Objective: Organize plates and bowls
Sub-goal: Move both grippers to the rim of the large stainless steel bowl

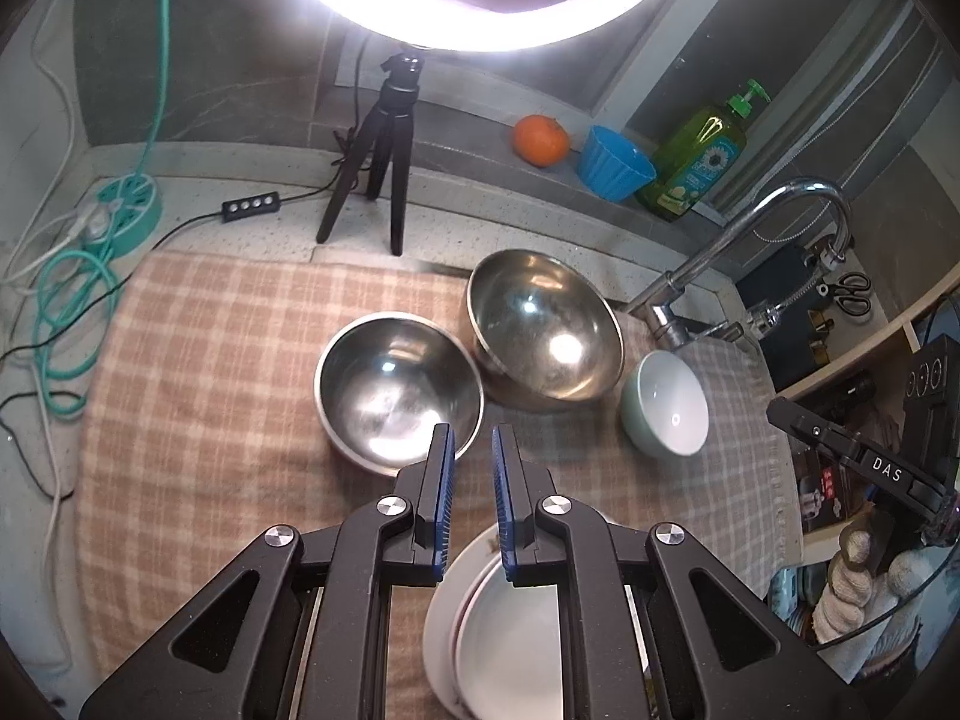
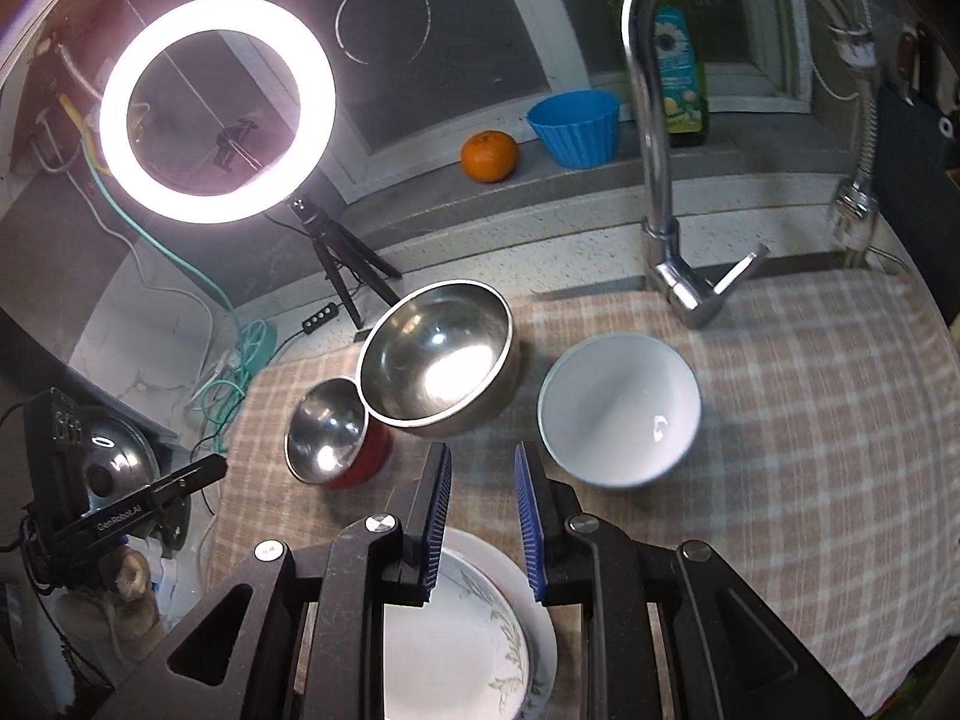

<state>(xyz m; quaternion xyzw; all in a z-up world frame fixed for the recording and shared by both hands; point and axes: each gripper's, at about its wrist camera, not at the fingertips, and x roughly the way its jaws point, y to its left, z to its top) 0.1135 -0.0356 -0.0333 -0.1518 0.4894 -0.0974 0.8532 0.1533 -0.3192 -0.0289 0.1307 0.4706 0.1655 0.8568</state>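
Note:
Three bowls stand on a checked cloth (image 1: 210, 360): a small steel bowl (image 1: 396, 387) with a red outside (image 2: 330, 435), a larger steel bowl (image 1: 543, 330) (image 2: 441, 351) touching it, and a white bowl (image 1: 666, 405) (image 2: 621, 408) off to the right. Stacked white plates (image 1: 510, 630) (image 2: 468, 630), the top one with a leaf pattern, lie under both grippers. My left gripper (image 1: 471, 438) hovers above the plates with its jaws nearly together and empty. My right gripper (image 2: 483, 456) also hangs over the plates, its jaws a little apart with nothing between them.
A lit ring light (image 2: 216, 108) on a tripod (image 1: 378, 174) stands at the back. A tangerine (image 1: 540, 140), a blue cup (image 1: 615, 162) and a green soap bottle (image 1: 699, 162) sit on the ledge. A faucet (image 2: 660, 180) rises at the cloth's far edge. Cables (image 1: 72, 300) lie left.

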